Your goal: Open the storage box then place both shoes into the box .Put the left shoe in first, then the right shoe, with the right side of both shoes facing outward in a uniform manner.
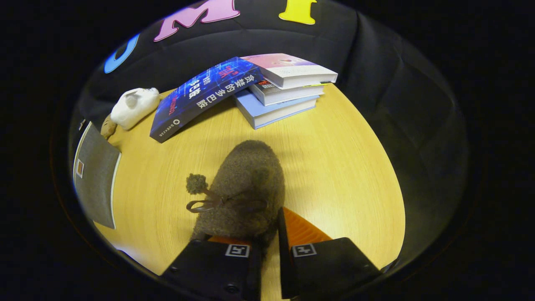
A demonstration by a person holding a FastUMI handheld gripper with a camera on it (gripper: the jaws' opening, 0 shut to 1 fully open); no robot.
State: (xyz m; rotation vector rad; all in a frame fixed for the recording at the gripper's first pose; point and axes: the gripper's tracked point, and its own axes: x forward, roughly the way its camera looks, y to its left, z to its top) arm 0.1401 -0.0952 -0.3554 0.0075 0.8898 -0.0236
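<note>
I have the tongs [269, 246] pinching the heel rim of the fuzzy brown bow-tied slipper [244, 188]; toe points ahead over the pale wooden bench [342, 167], ready for carrying.

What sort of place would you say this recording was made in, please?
Probably a staged booth, not a real home: a wooden table against black cloth, with stacked books and a white plush toy as props. The hand-held gripper is nearly closed around a fuzzy brown shoe.
</note>
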